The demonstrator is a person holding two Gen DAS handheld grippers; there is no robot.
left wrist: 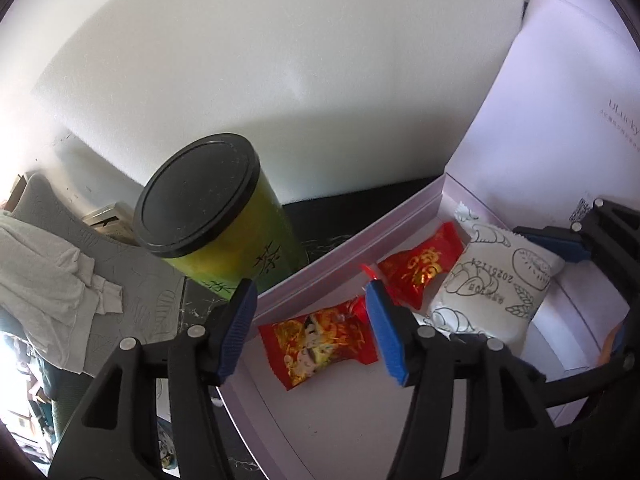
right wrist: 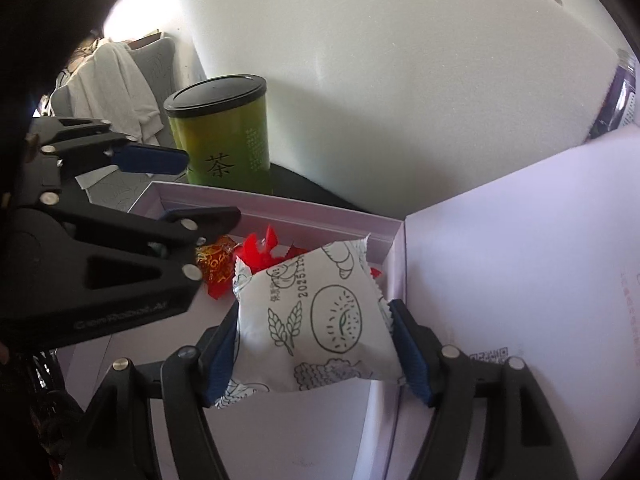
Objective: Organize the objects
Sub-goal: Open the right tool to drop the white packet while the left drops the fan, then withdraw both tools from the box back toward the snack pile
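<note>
White foam backs the desk. Between the right gripper (right wrist: pixel 316 344) jaws the bread packet (right wrist: pixel 320 320) is gripped; left gripper (left wrist: pixel 308 324) jaws gape empty above a red candy (left wrist: pixel 320 344). Release should be low in the box (right wrist: pixel 272 204).

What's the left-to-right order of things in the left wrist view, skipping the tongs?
Crumpled white cloth → green tea canister with black lid → red-and-yellow printed snack packet → red foil candy wrapper → white pastry pouch with line drawings.
</note>
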